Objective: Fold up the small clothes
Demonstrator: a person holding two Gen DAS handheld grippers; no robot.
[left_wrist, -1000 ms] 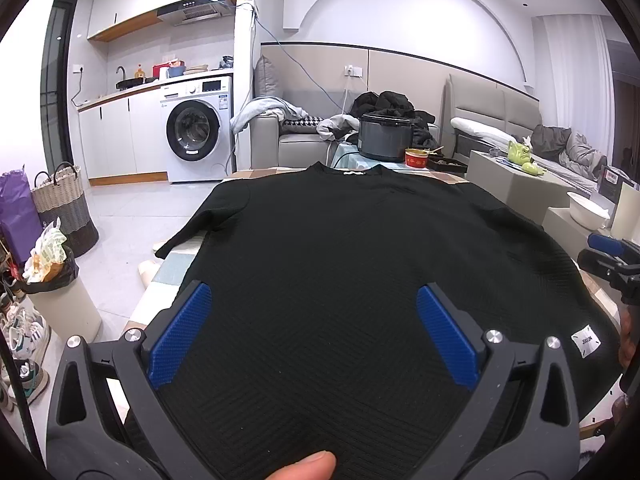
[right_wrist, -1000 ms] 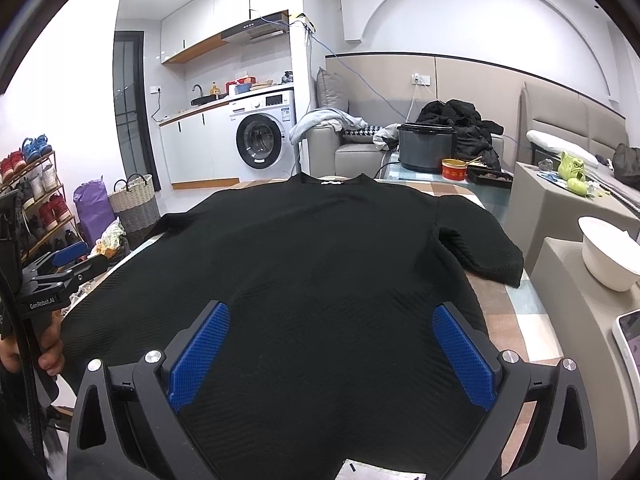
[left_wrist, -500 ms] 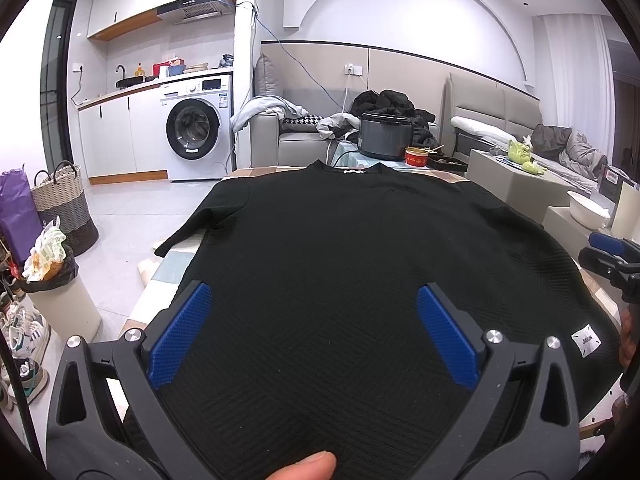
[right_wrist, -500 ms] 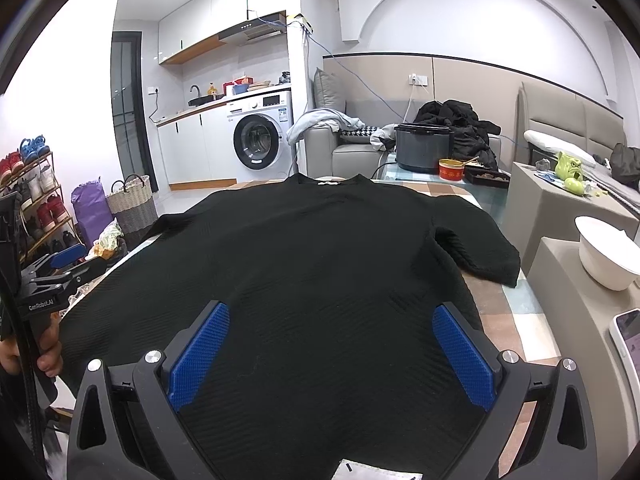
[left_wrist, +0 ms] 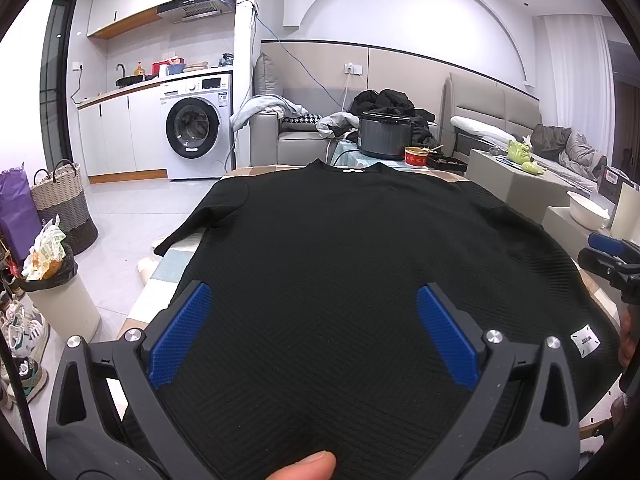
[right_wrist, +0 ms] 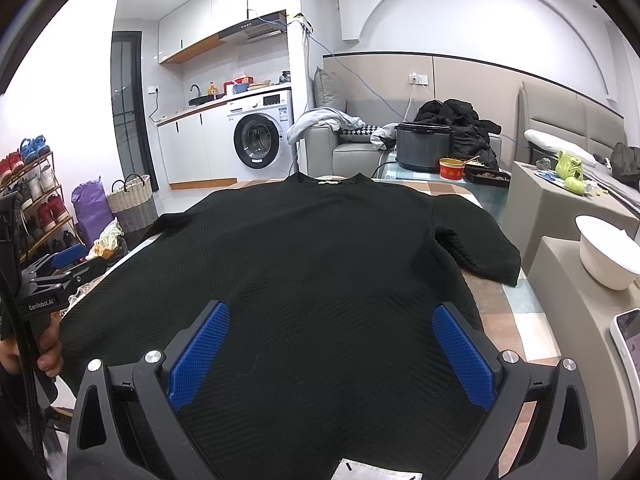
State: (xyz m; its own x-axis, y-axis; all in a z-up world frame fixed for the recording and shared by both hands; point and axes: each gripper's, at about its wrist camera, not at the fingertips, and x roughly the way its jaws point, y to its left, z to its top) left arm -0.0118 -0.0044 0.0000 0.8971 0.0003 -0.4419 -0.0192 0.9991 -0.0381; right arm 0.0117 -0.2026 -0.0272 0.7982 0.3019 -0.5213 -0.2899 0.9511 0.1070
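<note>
A black knit top (left_wrist: 340, 264) is spread flat on the table (right_wrist: 508, 304), collar far, hem near; it is judged soft, light and limp, best pinched at the near hem corners; the left gripper (left_wrist: 312, 336) and right gripper (right_wrist: 332, 352) are held spread, grasping nothing; nothing is seen changed from a second ago.

My black top (left_wrist: 328, 264) covers almost the whole bench (right_wrist: 516, 320), so I only catch strips of it at the sides. The near hem runs off the bottom edge in both wrist views. My right tongs (left_wrist: 612, 256) are clipped by the frame edge in the left view, the gap between the fingers unreadable there. The white tag's (left_wrist: 585, 340) lettering is too small to read. My thumb (left_wrist: 304, 468) is cut off below.
</note>
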